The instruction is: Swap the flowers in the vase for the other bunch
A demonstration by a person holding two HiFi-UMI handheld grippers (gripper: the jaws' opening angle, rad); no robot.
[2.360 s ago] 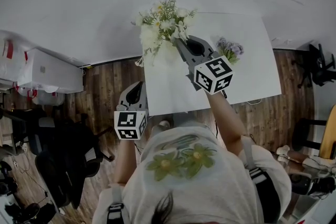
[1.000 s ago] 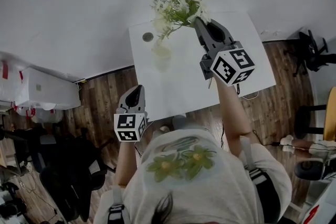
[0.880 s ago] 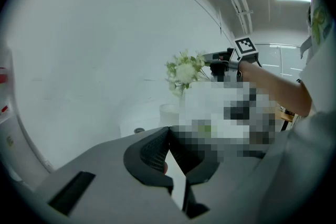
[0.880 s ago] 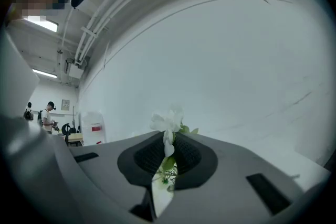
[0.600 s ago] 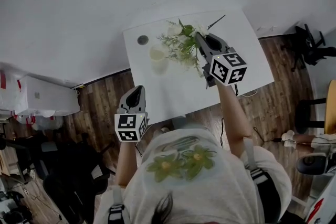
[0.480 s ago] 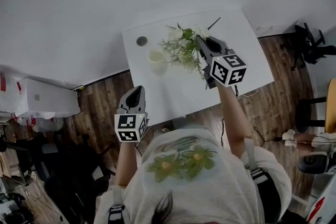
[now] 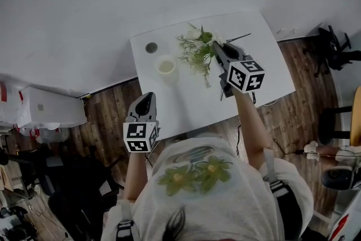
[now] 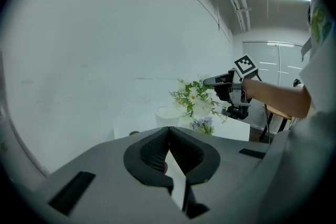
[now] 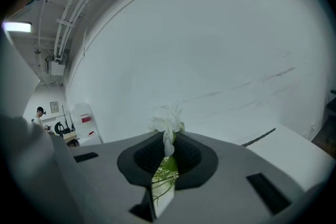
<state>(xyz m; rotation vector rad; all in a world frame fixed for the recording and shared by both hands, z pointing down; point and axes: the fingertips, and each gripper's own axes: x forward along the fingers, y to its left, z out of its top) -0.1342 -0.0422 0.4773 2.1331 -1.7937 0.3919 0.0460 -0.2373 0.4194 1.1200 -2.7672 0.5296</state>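
Note:
A bunch of white flowers with green leaves (image 7: 197, 51) lies nearly level over the white table (image 7: 186, 101), right of the white vase (image 7: 166, 66), whose mouth shows no stems. My right gripper (image 7: 217, 49) is shut on the bunch's stems; a white bloom (image 9: 167, 126) and green stems show between its jaws (image 9: 167, 140). In the left gripper view, the purple bunch (image 8: 202, 124) lies on the table below the white bunch (image 8: 197, 99), beside the vase (image 8: 168, 115). My left gripper (image 7: 145, 101) hangs off the table's near left corner, jaws together (image 8: 169, 131) and empty.
A small dark round thing (image 7: 151, 47) sits at the table's far left corner. A thin dark line (image 7: 240, 38) lies on the table right of the flowers. Wooden floor, chairs (image 7: 333, 56) and white cabinets (image 7: 45, 107) surround the table.
My right gripper has carried the white bunch down and to the right of the vase, tipping it from upright to nearly level. My left gripper has barely moved.

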